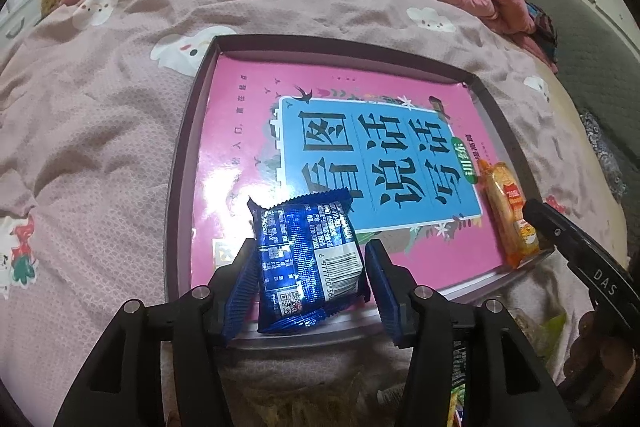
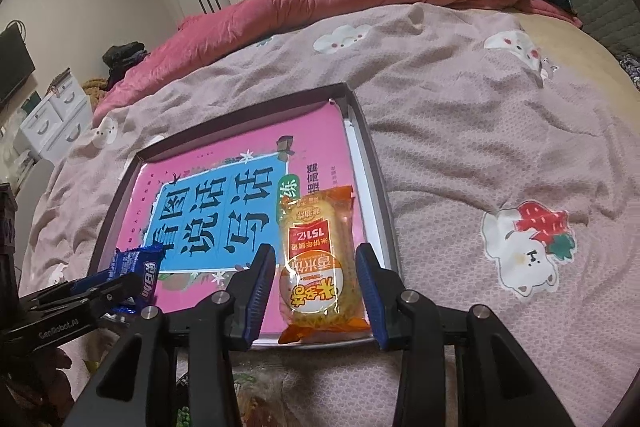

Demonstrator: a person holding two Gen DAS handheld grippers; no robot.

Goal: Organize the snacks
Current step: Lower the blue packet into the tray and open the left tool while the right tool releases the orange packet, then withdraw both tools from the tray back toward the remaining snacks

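Both grippers, left (image 1: pixel 310 283) and right (image 2: pixel 316 291), stand with jaws apart, each astride 1 snack and gripping neither. Largest first: the bed (image 1: pixel 100 115) carries a shallow box (image 1: pixel 180 163) floored by a pink book (image 1: pixel 240 131). Orange pack (image 2: pixel 320 263) lies flat at its near right, blue pack (image 1: pixel 308 259) near left, probably laid side by side for neat rows.

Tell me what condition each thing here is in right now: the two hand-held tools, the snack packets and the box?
left tool: open, fingers either side of the blue packet.
blue snack packet: sealed, lying at the box's near edge.
right tool: open, fingers astride the orange packet.
orange snack packet: sealed, lying flat in the box.
box: lidless, on the bed, a pink book inside.
pink book: closed, lying flat.
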